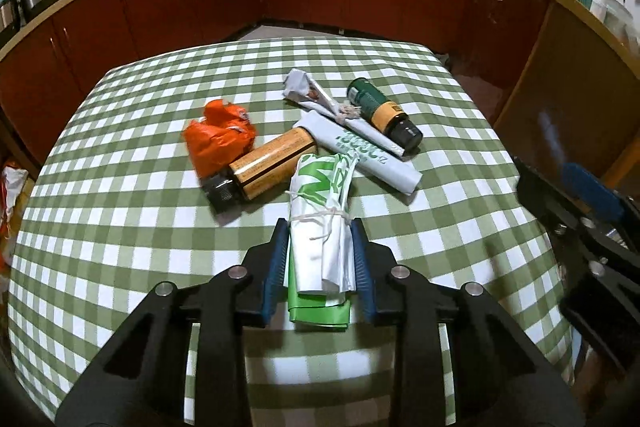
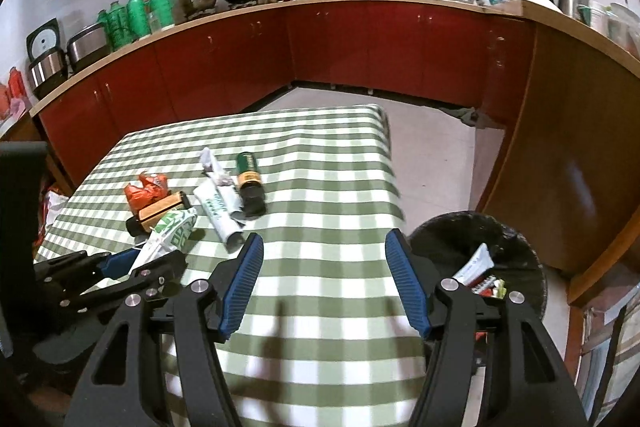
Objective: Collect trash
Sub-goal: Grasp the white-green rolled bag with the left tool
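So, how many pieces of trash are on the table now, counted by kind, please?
Bottles: 2, amber and green
White paper rolls: 2
Orange wrapper: 1
Green-white bag bundle, in the left tongs: 1
Total: 6

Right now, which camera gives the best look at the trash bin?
The right wrist view. It shows the black-lined trash bin beside the table, right of the open right hand-held gripper, with a tube and wrappers already inside. The left wrist view does not show the bin at all.
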Action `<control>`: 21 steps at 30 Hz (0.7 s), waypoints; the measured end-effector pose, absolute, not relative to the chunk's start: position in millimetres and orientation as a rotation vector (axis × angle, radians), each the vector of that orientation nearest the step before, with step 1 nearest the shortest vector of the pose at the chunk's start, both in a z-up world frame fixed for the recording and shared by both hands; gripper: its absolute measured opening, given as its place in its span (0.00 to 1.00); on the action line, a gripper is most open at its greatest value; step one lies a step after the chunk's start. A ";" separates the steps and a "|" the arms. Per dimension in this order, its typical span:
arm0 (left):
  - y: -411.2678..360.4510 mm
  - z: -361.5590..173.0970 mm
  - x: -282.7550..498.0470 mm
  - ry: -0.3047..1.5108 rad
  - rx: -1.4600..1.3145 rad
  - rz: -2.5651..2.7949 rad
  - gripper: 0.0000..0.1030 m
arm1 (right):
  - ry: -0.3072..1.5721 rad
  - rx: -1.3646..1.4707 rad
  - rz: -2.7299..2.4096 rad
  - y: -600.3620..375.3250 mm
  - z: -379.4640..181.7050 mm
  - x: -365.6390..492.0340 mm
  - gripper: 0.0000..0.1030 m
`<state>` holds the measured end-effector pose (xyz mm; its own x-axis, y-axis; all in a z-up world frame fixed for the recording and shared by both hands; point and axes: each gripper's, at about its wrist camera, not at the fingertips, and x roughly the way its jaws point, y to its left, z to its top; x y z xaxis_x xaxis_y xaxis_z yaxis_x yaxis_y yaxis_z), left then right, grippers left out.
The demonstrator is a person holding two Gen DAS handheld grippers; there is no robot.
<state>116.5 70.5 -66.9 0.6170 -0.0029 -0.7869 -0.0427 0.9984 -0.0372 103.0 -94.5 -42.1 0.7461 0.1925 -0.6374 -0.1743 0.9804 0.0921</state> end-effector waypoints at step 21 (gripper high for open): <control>179.0 -51.2 86.7 0.892 -0.110 0.163 0.29 | 0.802 -0.106 0.353 -11.4 -56.4 133.0 0.47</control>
<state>86.7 179.0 -51.2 0.6165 0.0955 -0.7815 -0.1868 0.9820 -0.0274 133.0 -11.4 -56.4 0.6404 0.2694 -0.7193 -0.3489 0.9363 0.0401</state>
